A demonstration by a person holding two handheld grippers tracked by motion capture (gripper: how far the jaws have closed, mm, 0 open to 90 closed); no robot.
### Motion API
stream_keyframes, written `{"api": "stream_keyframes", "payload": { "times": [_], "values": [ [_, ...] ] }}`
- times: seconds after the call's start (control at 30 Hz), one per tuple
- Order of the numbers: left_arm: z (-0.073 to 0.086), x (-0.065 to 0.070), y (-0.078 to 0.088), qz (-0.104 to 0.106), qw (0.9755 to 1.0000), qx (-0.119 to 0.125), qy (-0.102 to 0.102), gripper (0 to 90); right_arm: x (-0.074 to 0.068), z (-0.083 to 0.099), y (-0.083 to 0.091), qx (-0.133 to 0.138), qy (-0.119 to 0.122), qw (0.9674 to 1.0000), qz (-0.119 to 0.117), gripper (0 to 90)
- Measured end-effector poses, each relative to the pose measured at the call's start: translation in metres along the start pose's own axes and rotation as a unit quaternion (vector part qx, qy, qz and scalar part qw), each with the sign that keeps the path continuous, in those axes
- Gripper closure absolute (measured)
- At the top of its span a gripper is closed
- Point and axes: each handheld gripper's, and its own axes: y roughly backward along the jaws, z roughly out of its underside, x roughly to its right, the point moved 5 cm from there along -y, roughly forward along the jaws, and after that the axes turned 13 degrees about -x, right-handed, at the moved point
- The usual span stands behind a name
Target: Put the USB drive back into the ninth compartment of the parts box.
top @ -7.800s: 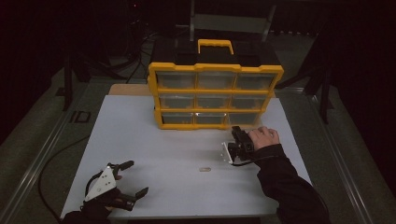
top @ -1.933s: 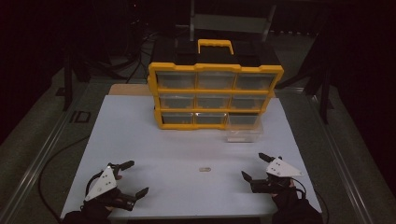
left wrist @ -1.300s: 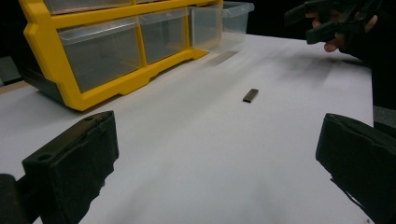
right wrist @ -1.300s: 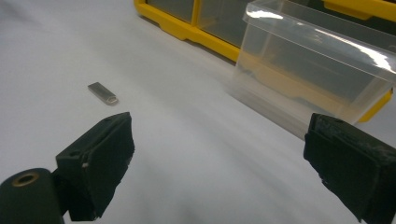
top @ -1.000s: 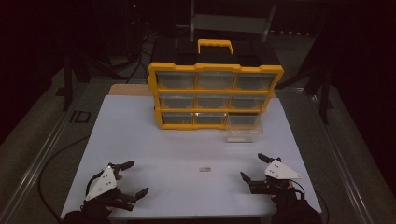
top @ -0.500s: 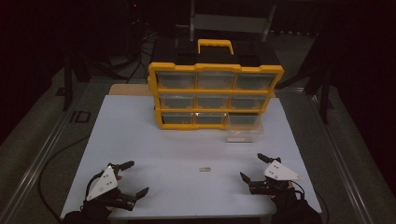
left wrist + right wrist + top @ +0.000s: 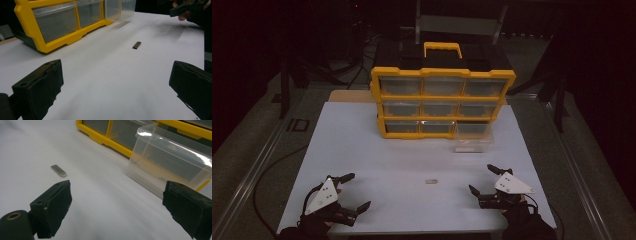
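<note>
A small flat metal piece lies on the white table, between the two grippers; it also shows as a grey metal piece and metal piece. A yellow organizer with clear drawers stands at the back. Its bottom right clear drawer is pulled out, drawer. My left gripper rests open at the front left with nothing in it. My right gripper is open at the front right, empty, a short way right of the piece.
The organizer has a yellow carry handle on top. A metal rail runs along the table's left side and another rail along the right. A cable trails off the left edge.
The right hand has left the pulled-out drawer and come back to the front right of the table, gripper open. In the last second it shifted slightly; the left gripper stayed put.
</note>
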Motion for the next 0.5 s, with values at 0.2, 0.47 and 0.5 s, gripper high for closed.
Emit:
{"api": "stream_keyframes", "payload": {
  "times": [0.2,0.47,0.5],
  "values": [
    [0.0017,-0.0009,0.0014,-0.003,1.0000,-0.005,0.004,0.0,-0.0013,-0.0008,0.0003,0.000,0.004,1.0000,0.001,8.2],
    [0.0006,-0.0025,0.0053,-0.005,0.9999,-0.011,0.007,0.0,-0.0017,-0.0010,-0.0008,0.000,0.001,1.0000,-0.003,8.2],
    [-0.0010,-0.0026,0.0056,-0.002,0.9999,-0.010,0.007,0.0,-0.0020,-0.0011,-0.0010,0.000,0.003,1.0000,-0.002,8.2]
  ]
}}
